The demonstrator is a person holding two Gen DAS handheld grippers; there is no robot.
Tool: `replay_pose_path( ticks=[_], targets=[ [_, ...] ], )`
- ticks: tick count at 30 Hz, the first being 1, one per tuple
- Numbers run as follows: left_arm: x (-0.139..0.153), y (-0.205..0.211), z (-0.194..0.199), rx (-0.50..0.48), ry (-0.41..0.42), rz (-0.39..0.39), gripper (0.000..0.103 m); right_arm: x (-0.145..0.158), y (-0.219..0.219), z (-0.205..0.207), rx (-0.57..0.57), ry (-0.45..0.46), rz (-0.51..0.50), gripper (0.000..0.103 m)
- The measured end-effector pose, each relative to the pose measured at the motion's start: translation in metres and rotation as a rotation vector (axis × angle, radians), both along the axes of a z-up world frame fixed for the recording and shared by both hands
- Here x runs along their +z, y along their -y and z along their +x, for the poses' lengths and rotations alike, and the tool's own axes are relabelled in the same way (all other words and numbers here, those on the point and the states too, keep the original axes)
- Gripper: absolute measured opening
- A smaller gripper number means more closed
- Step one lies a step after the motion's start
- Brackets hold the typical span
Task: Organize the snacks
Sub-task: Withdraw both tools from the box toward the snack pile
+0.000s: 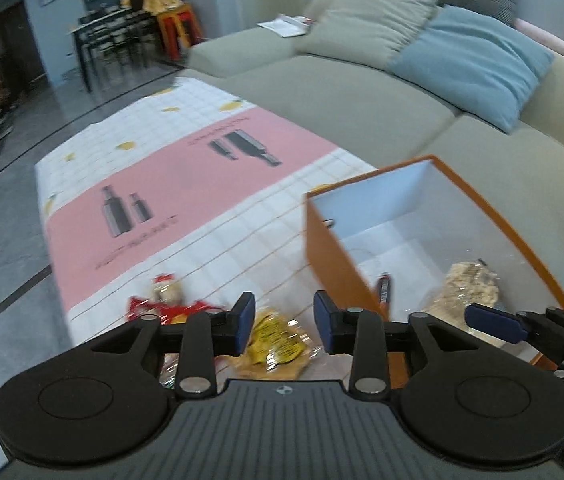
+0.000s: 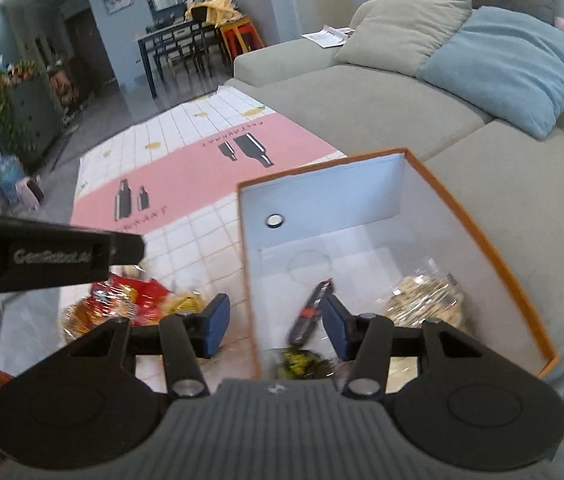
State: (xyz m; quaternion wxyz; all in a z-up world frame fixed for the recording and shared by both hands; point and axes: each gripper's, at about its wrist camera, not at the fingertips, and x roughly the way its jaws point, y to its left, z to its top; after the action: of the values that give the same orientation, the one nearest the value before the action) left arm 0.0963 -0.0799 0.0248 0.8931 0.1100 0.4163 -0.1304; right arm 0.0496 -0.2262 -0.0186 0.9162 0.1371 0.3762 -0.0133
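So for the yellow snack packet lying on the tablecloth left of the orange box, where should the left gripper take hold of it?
Come from above with the open left gripper and pinch the raised crinkled middle of the yellow packet. It lies flat and crumpled on the tablecloth, so its edges give little purchase, and the orange box wall blocks the right side.

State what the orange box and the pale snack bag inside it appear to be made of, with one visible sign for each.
Orange box: probably cardboard, matte; thin rigid walls, orange outside, white inside, crisp folded corners.
Pale snack bag: probably clear plastic film, glossy; it crinkles, glints, and shows the pale contents through it.
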Motion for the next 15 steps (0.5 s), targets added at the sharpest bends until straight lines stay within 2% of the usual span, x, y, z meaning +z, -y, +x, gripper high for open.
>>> replay_pose_path(
  ticks=[3,7,12,15],
  targets=[
    [-0.002,-0.021,-0.007,0.031,0.008,-0.004,0.054,-0.003,-0.016,-0.005,0.027,-0.008,-0.003,0.051],
    [-0.014,-0.049,-0.013,0.067,-0.015,-0.017,0.056,-0.009,-0.034,-0.009,0.069,-0.022,-0.008,0.051],
    [-0.038,-0.079,-0.014,0.087,-0.099,-0.028,0.059,-0.022,-0.057,-0.007,0.13,-0.041,-0.028,0.052],
    [-0.05,-0.095,-0.011,0.098,-0.139,-0.048,0.059,-0.028,-0.072,-0.005,0.167,-0.046,-0.055,0.06]
  ],
)
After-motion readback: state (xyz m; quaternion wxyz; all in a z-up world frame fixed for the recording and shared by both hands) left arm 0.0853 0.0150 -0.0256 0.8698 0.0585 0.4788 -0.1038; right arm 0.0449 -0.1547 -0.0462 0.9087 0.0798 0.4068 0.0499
